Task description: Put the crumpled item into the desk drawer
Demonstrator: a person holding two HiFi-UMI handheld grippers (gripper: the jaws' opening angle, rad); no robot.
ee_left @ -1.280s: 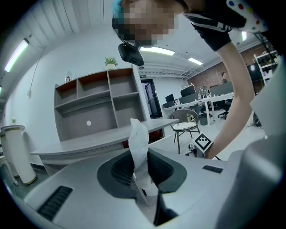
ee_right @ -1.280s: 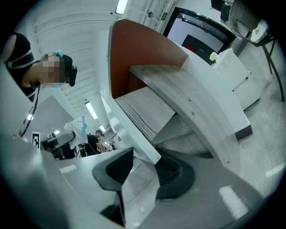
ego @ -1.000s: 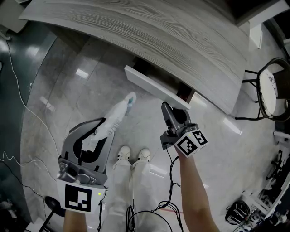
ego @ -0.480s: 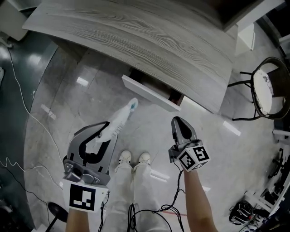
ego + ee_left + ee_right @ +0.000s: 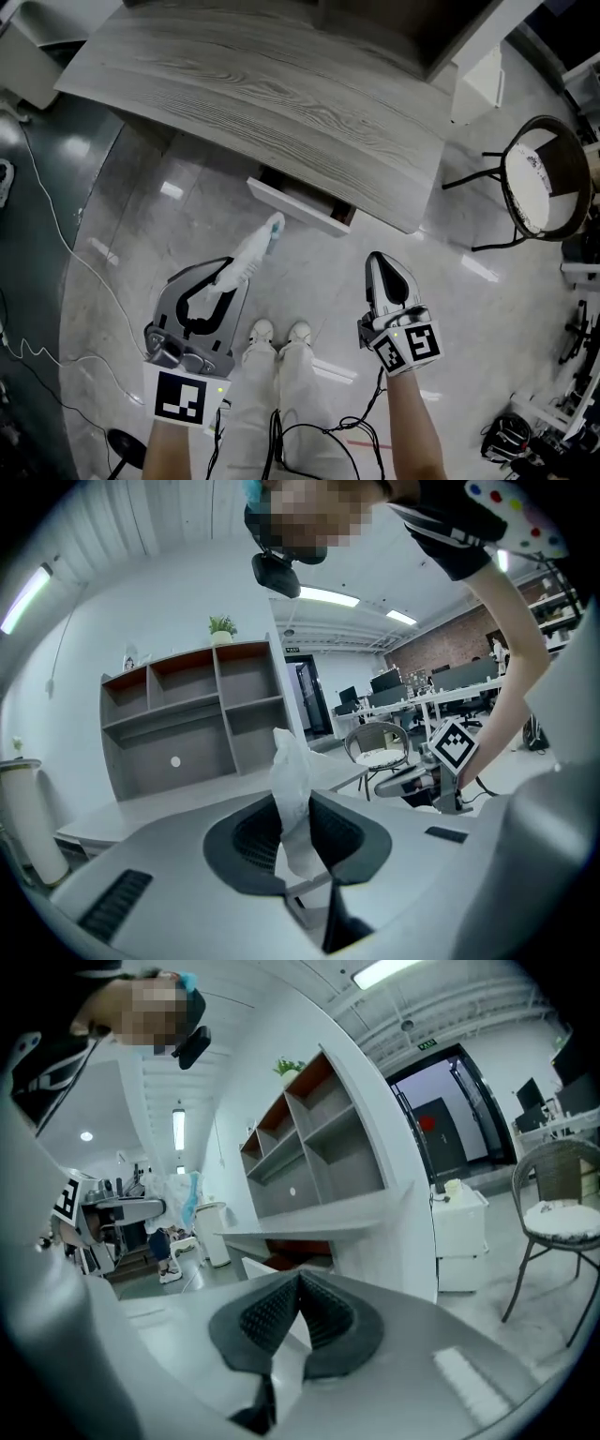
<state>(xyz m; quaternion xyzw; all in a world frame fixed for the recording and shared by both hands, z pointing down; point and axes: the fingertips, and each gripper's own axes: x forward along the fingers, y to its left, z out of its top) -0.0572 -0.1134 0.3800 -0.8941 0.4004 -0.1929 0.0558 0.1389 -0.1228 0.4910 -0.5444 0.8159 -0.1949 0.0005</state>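
Between the jaws of our left claw (image 5: 228,273) we grip the crumpled item (image 5: 253,247), its long axis running straight out from the claw, blue end toward the open desk drawer (image 5: 298,206) ahead. Both forearms reach forward. Our right claw (image 5: 382,262), alongside, has just been closing and is clenched empty.

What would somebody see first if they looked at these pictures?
Most likely the crumpled white item sticking out of the left hand-held gripper, whose jaws pinch it at the lower left of the head view. Next comes the white desk drawer, standing partly open under the grey wooden desk just ahead of it.
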